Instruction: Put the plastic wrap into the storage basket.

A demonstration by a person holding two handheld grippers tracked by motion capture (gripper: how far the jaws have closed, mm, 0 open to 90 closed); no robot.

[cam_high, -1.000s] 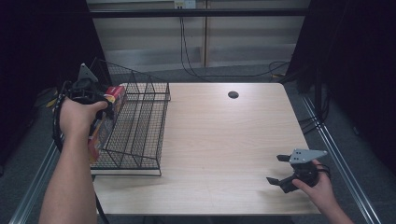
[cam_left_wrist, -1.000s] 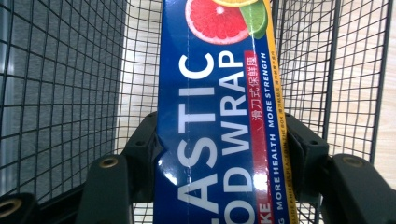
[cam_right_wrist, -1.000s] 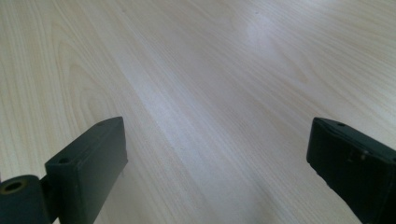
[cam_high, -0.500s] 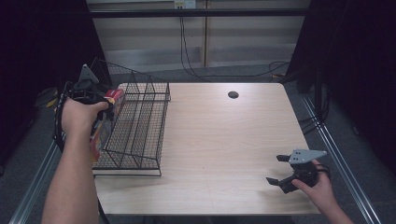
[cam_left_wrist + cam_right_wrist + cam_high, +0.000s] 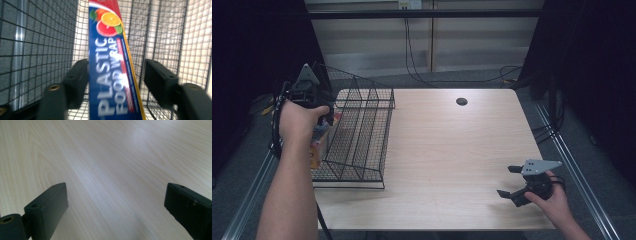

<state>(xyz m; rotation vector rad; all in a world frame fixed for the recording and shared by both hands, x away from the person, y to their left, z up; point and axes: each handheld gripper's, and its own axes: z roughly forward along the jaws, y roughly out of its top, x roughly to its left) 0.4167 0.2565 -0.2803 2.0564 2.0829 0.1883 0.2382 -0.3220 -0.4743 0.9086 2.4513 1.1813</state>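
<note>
At nine o'clock on the table (image 5: 452, 150), the plastic wrap box (image 5: 112, 75) stands nearly upright inside the wire basket (image 5: 362, 135), in its leftmost compartment. The left gripper (image 5: 116, 82) has just been opening; the box sits between the jaws with a gap on one side, so it is released. The right gripper (image 5: 518, 185) rests spread and empty at five o'clock. Judged light, stiff cardboard, glossy and somewhat slippery, crushable; best pinched across its narrow faces near mid-length.
</note>
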